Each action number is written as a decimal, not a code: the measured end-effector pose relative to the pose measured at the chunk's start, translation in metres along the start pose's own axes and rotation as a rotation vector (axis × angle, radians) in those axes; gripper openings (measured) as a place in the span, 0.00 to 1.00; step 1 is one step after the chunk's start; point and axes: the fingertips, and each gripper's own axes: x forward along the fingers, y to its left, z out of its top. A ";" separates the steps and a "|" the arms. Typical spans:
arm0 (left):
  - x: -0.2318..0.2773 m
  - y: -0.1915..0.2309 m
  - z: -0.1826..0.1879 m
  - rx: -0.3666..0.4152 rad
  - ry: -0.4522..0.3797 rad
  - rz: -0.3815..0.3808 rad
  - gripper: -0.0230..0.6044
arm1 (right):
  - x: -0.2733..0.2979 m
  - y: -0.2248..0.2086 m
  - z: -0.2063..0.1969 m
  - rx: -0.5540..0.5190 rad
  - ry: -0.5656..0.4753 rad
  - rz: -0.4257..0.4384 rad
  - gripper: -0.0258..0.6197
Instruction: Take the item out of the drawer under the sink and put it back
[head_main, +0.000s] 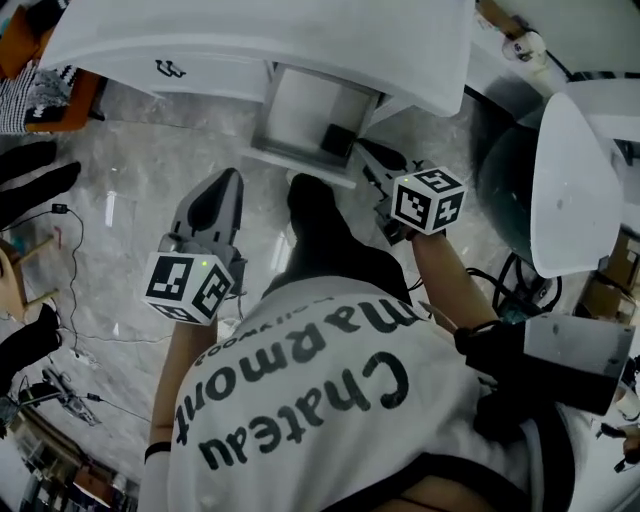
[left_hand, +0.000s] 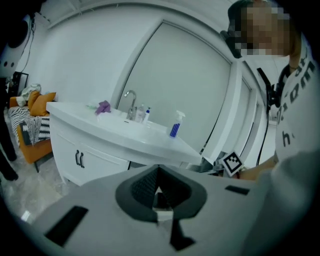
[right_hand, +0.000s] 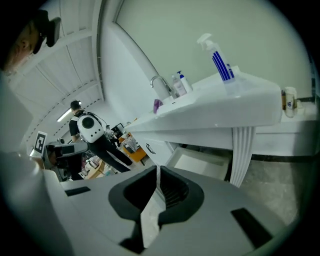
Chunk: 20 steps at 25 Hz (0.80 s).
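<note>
The white drawer (head_main: 300, 105) under the sink counter (head_main: 300, 40) stands pulled out, with a small dark item (head_main: 337, 140) in its near right corner. My left gripper (head_main: 232, 178) hovers over the floor to the left of the drawer, shut, holding nothing. My right gripper (head_main: 364, 150) is shut and empty, its tip close to the drawer's right front corner. In the left gripper view the left gripper (left_hand: 159, 172) faces the counter (left_hand: 125, 135). In the right gripper view the right gripper (right_hand: 157, 172) points at the open drawer (right_hand: 200, 162), whose inside looks bare from there.
A faucet (left_hand: 131, 102) and a blue-striped spray bottle (right_hand: 217, 57) stand on the counter. A closed cabinet door with dark handles (left_hand: 79, 159) is left of the drawer. A white toilet lid (head_main: 565, 180) is at the right. Cables (head_main: 70, 260) lie on the marble floor at left.
</note>
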 end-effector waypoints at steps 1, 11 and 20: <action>0.003 0.000 -0.006 0.010 0.026 0.002 0.05 | 0.006 -0.006 -0.007 0.003 0.018 -0.007 0.06; 0.036 0.018 -0.052 0.029 0.213 -0.015 0.05 | 0.060 -0.056 -0.037 0.031 0.099 -0.039 0.22; 0.054 0.021 -0.078 -0.018 0.312 -0.050 0.05 | 0.095 -0.061 -0.070 -0.172 0.241 -0.038 0.45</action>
